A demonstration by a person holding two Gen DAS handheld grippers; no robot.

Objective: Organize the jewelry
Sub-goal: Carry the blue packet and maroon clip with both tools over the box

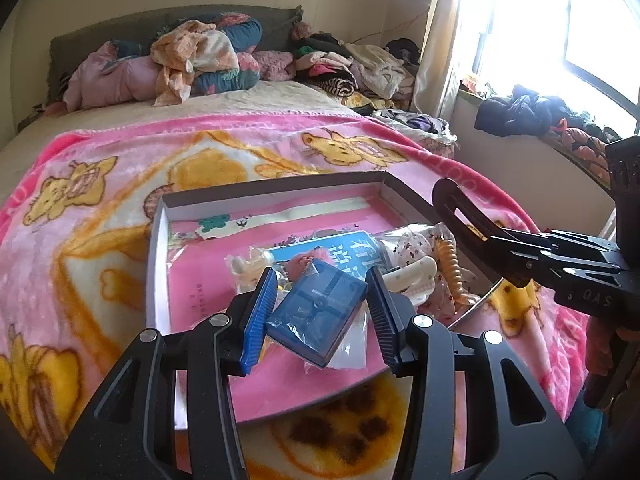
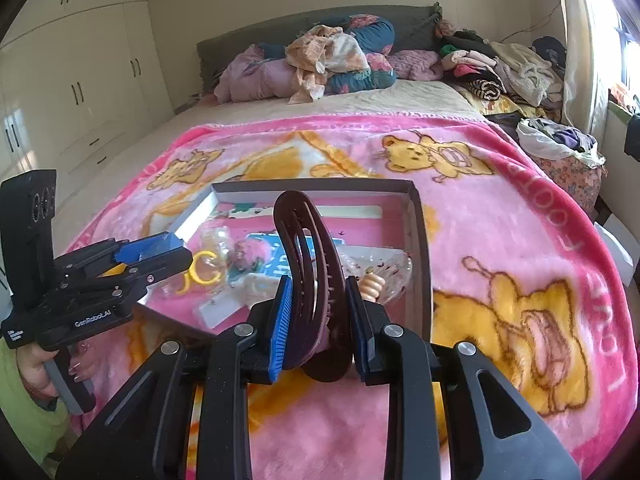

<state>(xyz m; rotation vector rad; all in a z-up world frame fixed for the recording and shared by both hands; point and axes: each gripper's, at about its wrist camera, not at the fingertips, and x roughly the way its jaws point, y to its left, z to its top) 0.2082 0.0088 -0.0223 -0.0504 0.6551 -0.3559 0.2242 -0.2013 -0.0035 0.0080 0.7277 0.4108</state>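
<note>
Bed [image 2: 400, 100] under a pink cartoon-bear blanket [image 1: 120, 184] carries one shallow open box [image 1: 280, 186], its pink floor strewn with hair accessories and trinkets. The right gripper [image 2: 316, 318] is clenched on one dark brown hair clip [image 2: 308, 264], gripped near its lower end, its long curved axis rising up and away from the jaws and hanging just over the box's near right part. The left gripper [image 1: 320, 312] holds one translucent blue plastic case [image 1: 316, 312] between its blue pads, the case tilted and lifted above the box's near edge. Both hands hover at the box, the right one nearer its right wall. Inside lie one blue printed card [image 1: 344, 248], one cream hair claw [image 1: 412, 276], one pink fuzzy piece [image 2: 248, 256], one beige spiral hair tie [image 1: 450, 264] and several clear packets whose number cannot be told.
</note>
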